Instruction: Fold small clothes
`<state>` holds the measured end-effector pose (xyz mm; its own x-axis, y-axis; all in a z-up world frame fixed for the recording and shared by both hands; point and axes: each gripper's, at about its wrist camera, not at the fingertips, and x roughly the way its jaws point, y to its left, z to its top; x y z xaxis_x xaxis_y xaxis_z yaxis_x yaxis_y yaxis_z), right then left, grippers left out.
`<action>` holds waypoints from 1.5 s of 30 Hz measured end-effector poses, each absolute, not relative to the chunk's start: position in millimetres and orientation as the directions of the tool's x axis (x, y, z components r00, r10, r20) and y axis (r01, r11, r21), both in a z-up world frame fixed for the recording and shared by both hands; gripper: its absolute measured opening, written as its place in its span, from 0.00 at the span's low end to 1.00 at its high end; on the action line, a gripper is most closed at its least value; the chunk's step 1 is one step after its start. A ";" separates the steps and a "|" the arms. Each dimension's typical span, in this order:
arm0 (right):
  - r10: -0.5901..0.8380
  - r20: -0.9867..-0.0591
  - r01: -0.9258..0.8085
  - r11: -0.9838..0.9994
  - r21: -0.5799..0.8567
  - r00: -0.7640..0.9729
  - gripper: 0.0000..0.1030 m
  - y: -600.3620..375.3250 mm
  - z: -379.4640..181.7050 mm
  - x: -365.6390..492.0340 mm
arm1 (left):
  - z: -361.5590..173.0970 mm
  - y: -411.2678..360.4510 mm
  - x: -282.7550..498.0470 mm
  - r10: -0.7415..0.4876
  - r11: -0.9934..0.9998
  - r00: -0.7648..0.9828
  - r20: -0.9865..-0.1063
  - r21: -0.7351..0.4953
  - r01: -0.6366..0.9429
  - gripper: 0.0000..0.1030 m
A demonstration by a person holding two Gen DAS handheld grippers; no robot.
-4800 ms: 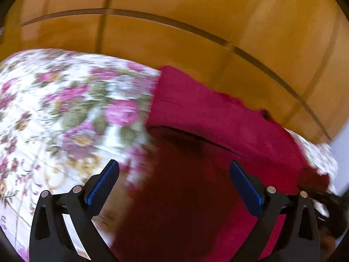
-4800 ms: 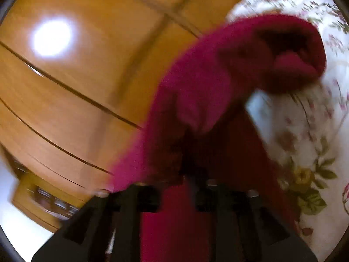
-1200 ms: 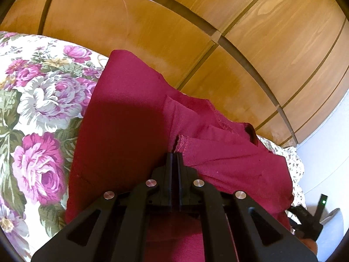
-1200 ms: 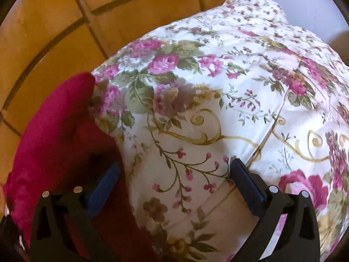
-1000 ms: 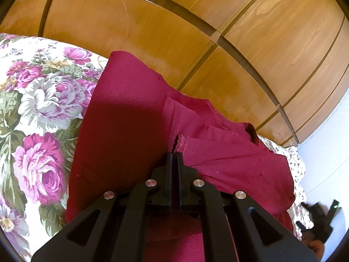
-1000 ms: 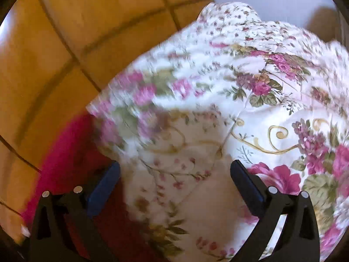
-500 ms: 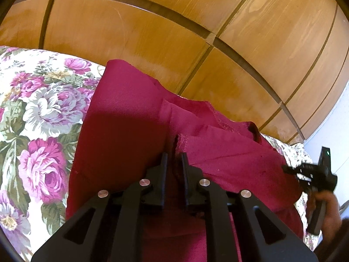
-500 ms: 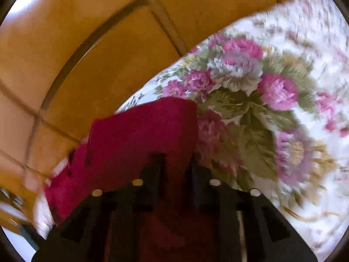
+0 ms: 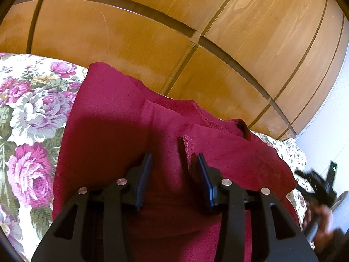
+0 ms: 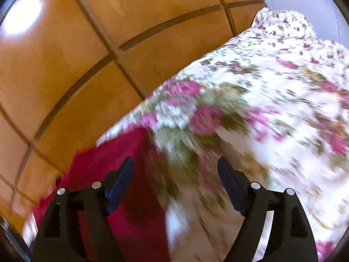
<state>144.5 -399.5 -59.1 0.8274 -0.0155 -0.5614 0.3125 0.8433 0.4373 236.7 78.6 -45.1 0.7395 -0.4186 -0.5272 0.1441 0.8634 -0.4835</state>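
A dark red garment (image 9: 122,126) lies folded on the floral bedspread (image 9: 26,113) against the wooden headboard. My left gripper (image 9: 174,163) is just above it, jaws partly open, a hemmed edge of the cloth lying between the pads and no longer pinched. In the blurred right wrist view the garment (image 10: 113,157) sits at lower left. My right gripper (image 10: 174,170) is open and empty, over the garment's edge and the bedspread (image 10: 272,109). It also shows at the far right of the left wrist view (image 9: 318,185), held in a hand.
A wooden panelled headboard (image 9: 174,32) rises right behind the garment, also in the right wrist view (image 10: 87,43). A pale wall (image 9: 331,131) stands at the right. The bedspread stretches away to the right of the garment.
My left gripper has opened and let go of the garment's hem. My right gripper, nearly shut over the red cloth half a second ago, has opened and swung right over the bedspread.
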 end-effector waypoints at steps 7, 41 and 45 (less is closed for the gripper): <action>0.158 -0.549 0.176 0.844 0.506 0.821 0.31 -383.5 -79.9 149.4 | -41.8 72.1 240.3 -0.420 0.873 0.727 -0.543 -0.460 0.161 0.54; 0.215 -0.552 0.271 0.695 0.666 0.805 0.91 -390.3 -95.7 -43.6 | -29.2 81.3 144.0 -0.453 0.879 0.642 -0.618 -0.429 0.207 0.96; 0.246 -0.537 0.266 0.661 0.702 0.807 0.87 -394.4 -97.6 -54.6 | -31.7 98.3 119.2 -0.448 0.867 0.642 -0.622 -0.477 0.143 0.96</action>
